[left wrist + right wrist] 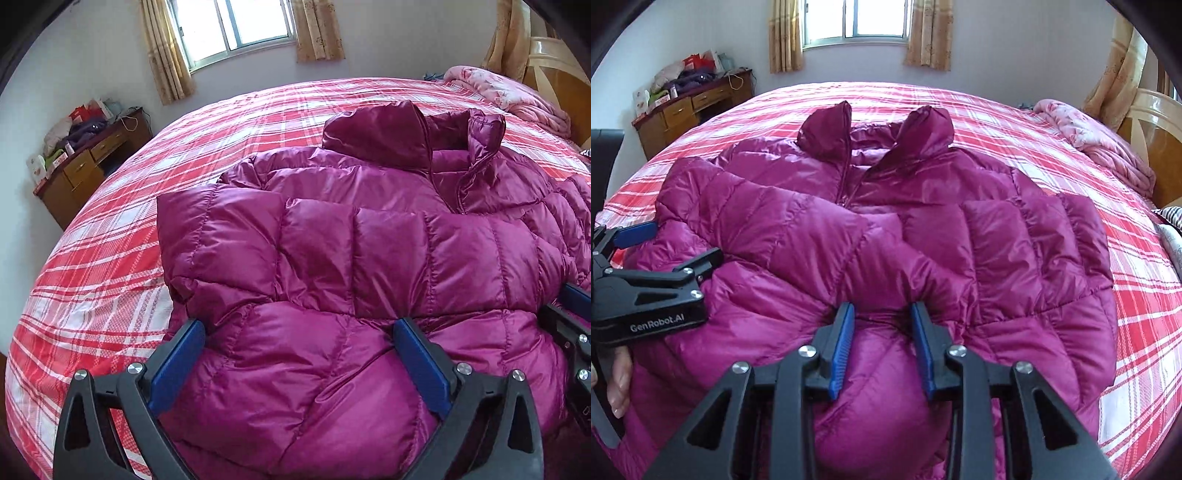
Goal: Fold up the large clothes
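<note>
left tongs [299, 332] wide open over jacket [332, 240] | right tongs [882, 314] half-open, pressing jacket hem

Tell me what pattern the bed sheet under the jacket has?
Red and white plaid on the bed sheet, clearest in the left wrist view.

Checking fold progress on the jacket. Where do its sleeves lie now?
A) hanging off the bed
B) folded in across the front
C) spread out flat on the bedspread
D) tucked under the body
B: on the jacket, both quilted sleeves cross over the front, below the zipped collar.
</note>
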